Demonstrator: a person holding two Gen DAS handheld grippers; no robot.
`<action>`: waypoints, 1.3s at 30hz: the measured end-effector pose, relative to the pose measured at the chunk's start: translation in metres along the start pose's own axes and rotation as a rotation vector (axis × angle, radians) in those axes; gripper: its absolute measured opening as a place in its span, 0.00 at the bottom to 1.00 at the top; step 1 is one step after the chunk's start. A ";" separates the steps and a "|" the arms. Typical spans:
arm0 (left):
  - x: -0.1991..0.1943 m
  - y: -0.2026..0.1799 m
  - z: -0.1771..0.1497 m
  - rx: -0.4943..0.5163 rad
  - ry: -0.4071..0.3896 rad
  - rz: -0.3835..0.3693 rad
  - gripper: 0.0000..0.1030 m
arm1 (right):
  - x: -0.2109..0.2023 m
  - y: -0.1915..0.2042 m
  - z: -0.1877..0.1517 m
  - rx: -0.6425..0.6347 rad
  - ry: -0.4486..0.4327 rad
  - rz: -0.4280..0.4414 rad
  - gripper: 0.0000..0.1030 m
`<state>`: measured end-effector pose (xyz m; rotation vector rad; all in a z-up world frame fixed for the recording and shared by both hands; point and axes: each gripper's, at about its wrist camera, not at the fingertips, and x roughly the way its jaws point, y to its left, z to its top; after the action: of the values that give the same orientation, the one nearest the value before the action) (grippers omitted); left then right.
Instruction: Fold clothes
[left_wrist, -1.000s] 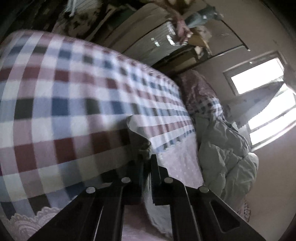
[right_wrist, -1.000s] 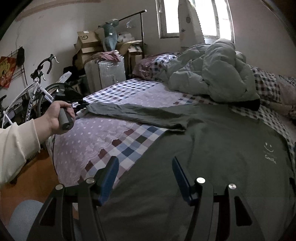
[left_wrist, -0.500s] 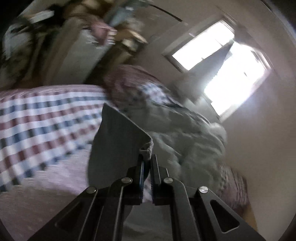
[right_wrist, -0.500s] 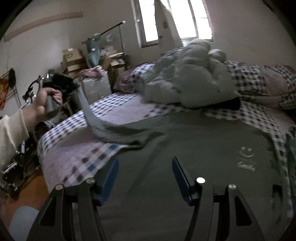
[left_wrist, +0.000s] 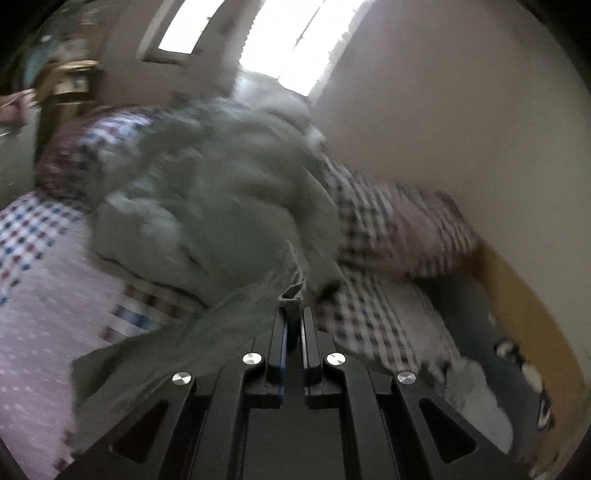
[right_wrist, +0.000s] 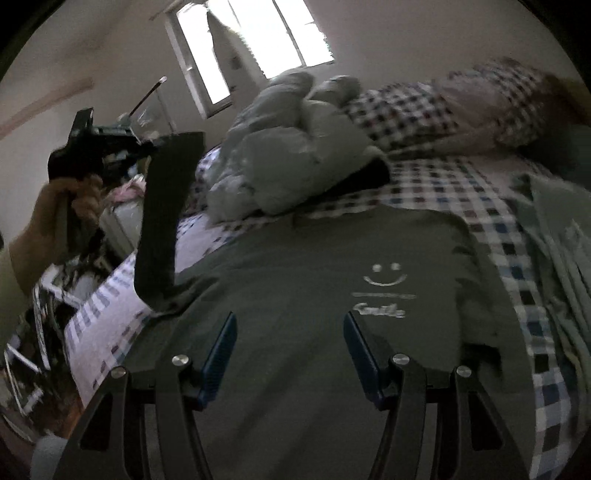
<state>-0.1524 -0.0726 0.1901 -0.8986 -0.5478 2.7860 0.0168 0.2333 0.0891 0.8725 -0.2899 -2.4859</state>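
Observation:
A dark green long-sleeved shirt (right_wrist: 317, 295) with a white smiley print lies flat on the checked bed (right_wrist: 472, 184). In the right wrist view its left sleeve (right_wrist: 162, 221) stands lifted off the bed, with my left gripper (right_wrist: 147, 146) shut on its cuff in a person's hand (right_wrist: 70, 199). From the left wrist camera the cuff (left_wrist: 291, 299) shows pinched between the jaws of the left gripper (left_wrist: 293, 314), and the sleeve trails down to the left. My right gripper (right_wrist: 288, 332) hovers open over the shirt's lower body, nothing between its fingers.
A rumpled pale green duvet (right_wrist: 295, 147) is piled at the head of the bed, beside checked pillows (right_wrist: 491, 92). Another pale garment (right_wrist: 554, 229) lies at the right edge. Clutter and boxes stand on the floor at left (right_wrist: 37, 332). A window (right_wrist: 251, 48) lights the far wall.
The left gripper has lifted the sleeve cuff off the bed and swung it up and across toward the shirt body. The right gripper has moved further over the shirt, toward the print.

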 end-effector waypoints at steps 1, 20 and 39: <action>0.012 -0.015 -0.008 0.018 0.024 -0.002 0.04 | -0.002 -0.009 0.002 0.020 0.000 0.003 0.62; 0.170 -0.181 -0.162 0.296 0.357 0.049 0.04 | -0.048 -0.149 0.009 0.442 -0.060 -0.044 0.62; 0.008 0.000 -0.148 -0.080 0.215 -0.093 0.76 | -0.046 -0.151 0.005 0.462 -0.048 -0.060 0.62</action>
<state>-0.0713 -0.0275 0.0743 -1.1410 -0.6514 2.5601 -0.0118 0.3869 0.0652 1.0077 -0.8918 -2.5390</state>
